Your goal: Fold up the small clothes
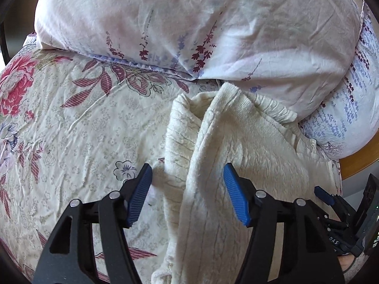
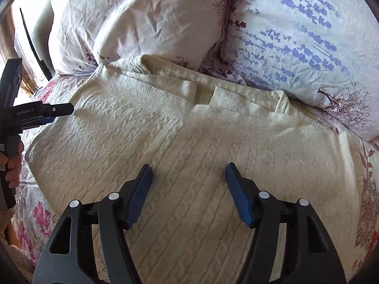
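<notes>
A cream cable-knit sweater [image 2: 189,130] lies spread on the bed, its neckline toward the pillows. In the left wrist view its left side [image 1: 213,165] is bunched into a raised fold that runs toward the pillows. My left gripper [image 1: 188,166] stands open astride that fold, and its blue pads [image 1: 142,189] do not press on the knit. My right gripper [image 2: 188,166] is open over the sweater's lower middle with nothing held. The left gripper [image 2: 68,108] also shows at the sweater's left shoulder in the right wrist view, held by a hand [image 2: 13,163].
Two pillows lie at the head of the bed, a pale pink one [image 1: 189,23] and a lavender-print one [image 2: 308,47]. A floral sheet [image 1: 71,130] covers the bed to the left of the sweater. A wooden bed edge [image 1: 360,163] shows at the right.
</notes>
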